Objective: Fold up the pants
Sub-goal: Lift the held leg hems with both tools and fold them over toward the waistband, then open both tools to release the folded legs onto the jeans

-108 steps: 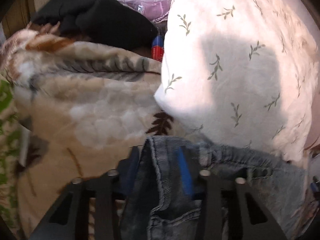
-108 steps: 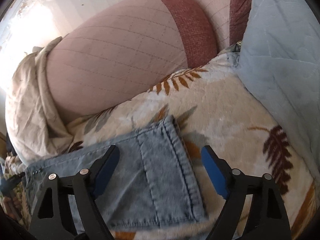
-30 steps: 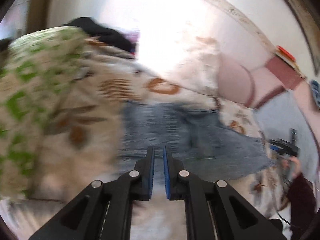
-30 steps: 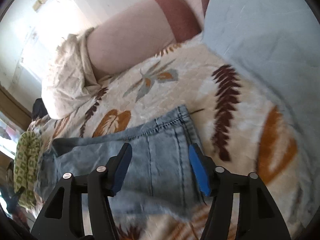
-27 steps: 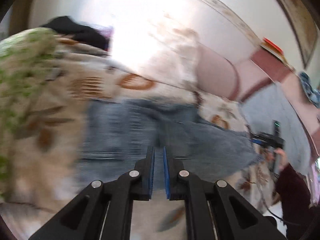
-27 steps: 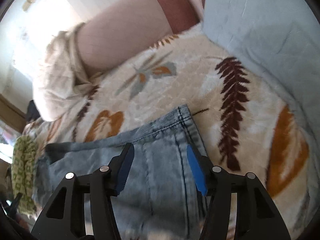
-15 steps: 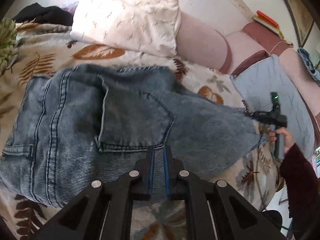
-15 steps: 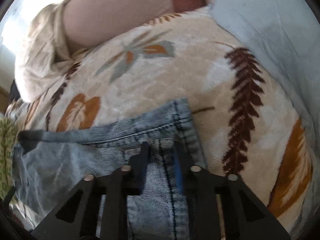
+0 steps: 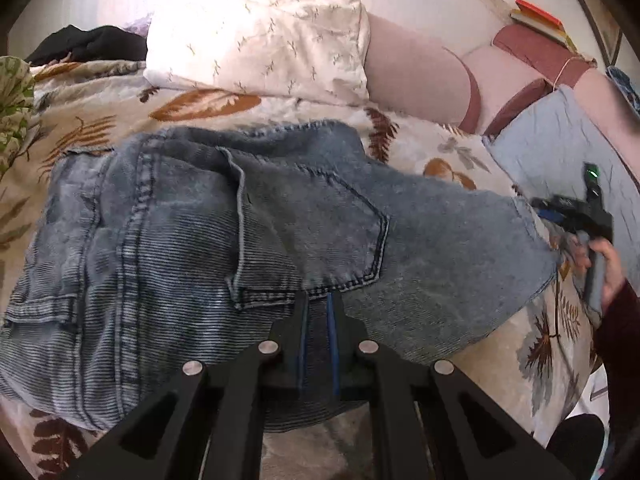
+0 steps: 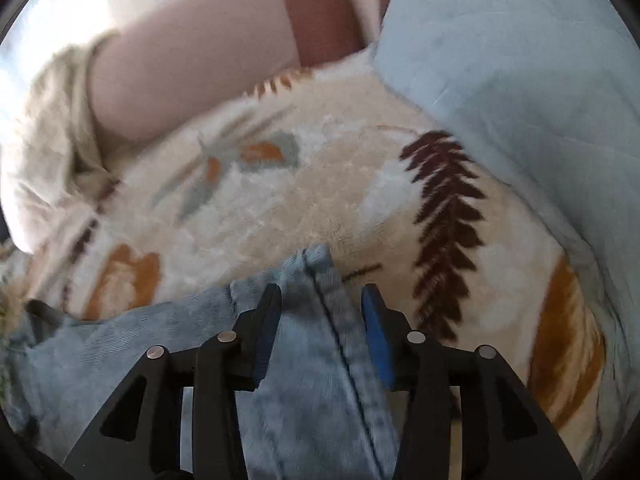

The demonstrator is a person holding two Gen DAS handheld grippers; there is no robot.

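Moved in much closer with the left gripper (image 9: 316,312) since a second ago, going from a blurry sweep across the bed to parking low over the jeans (image 9: 200,220), just below the back pocket (image 9: 320,216). Keeping those blue pads practically together, with only a sliver of gap. Can't tell if any denim is actually pinched in there or just showing underneath. Over on the right gripper (image 10: 320,312), went from clamped tight on the leg hem (image 10: 316,268) half a second back to jaws that have just been opening. Holding the pads apart now either side of the hem seam, with the cloth between them but not squeezed. Looking at the jeans spread seat-up and a bit rumpled on the cream leaf-print blanket (image 10: 280,200), with the waist end toward the left of the left wrist view and the leg running off right to that other gripper. Also seeing a hand (image 9: 604,264) in a dark red sleeve (image 9: 624,320) there. Spotted a white sprig-print pillow (image 9: 260,28), a pink bolster (image 9: 416,68) and a pale blue quilted cushion (image 10: 520,60) around the edges, plus black clothing (image 9: 88,46) in the far corner. Tried reading the stacked books (image 9: 540,20) up on the ledge, but way too small to make out any writing.
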